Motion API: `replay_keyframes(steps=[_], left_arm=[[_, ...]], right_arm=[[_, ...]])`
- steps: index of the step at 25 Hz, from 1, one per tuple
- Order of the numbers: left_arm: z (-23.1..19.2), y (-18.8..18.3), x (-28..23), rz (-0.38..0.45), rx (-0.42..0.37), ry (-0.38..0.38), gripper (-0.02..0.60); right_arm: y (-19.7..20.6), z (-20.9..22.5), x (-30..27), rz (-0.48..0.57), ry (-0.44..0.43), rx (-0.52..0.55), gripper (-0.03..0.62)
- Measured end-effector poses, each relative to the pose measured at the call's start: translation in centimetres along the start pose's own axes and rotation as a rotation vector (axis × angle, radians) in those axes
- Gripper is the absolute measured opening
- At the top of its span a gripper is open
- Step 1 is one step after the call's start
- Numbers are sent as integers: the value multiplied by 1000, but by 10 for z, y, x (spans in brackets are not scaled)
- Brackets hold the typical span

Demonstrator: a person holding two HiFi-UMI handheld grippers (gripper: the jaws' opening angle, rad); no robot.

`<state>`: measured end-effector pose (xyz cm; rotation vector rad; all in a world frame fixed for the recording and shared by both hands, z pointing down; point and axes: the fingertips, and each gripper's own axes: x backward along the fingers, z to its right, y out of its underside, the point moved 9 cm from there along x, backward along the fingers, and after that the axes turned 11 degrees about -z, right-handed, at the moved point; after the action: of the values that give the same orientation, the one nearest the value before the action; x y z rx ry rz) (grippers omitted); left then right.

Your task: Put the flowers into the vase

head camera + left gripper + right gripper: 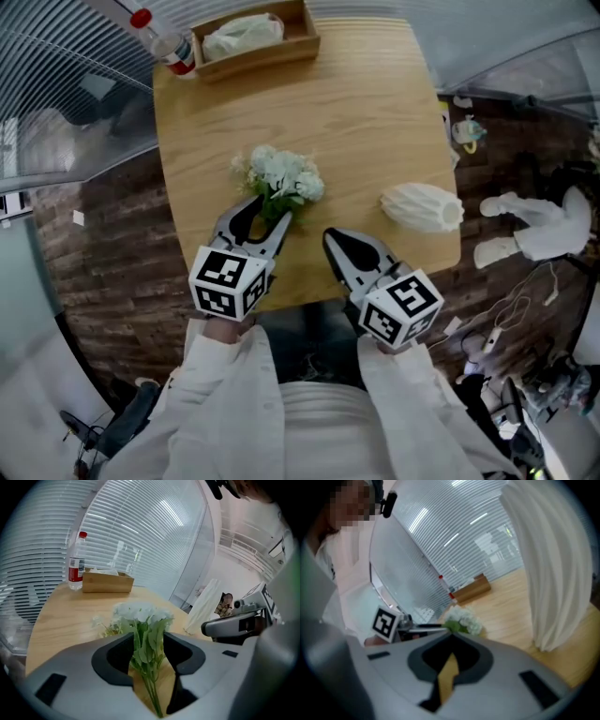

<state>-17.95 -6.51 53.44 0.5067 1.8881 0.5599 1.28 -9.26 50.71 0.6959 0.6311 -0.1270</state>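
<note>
Table (356, 122): left gripper (268, 214), jaws wide around flowers (281, 176); right gripper (331, 235), jaws together; red-labelled bottle (167, 43)

light wooden table (375, 122), dark brick-pattern floor (103, 253), white slatted blinds (140, 531) across the windows, bright light coming through

Bare tabletop (356, 141) between flowers (281, 176) and vase (422, 208); tray (262, 56), bottle (169, 47) well behind.

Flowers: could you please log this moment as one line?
flowers: on table, between open left claw | right claw: shut, empty | vase: lying on side
</note>
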Motion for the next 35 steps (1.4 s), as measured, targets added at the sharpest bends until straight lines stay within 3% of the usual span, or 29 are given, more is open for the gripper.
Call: replay_keyframes(steps=[8,20,35], left_arm=[[-5,2,-16,-72,-21,-57,187],[-10,5,-26,-107,-21,-8,173],[-8,1,-23,-116,-62,0,58]], right_arm=[[6,2,-2,-1,-2,-27,14],[4,4,-3,31,4,-54,14],[1,-3,10,76,31,-50,14]])
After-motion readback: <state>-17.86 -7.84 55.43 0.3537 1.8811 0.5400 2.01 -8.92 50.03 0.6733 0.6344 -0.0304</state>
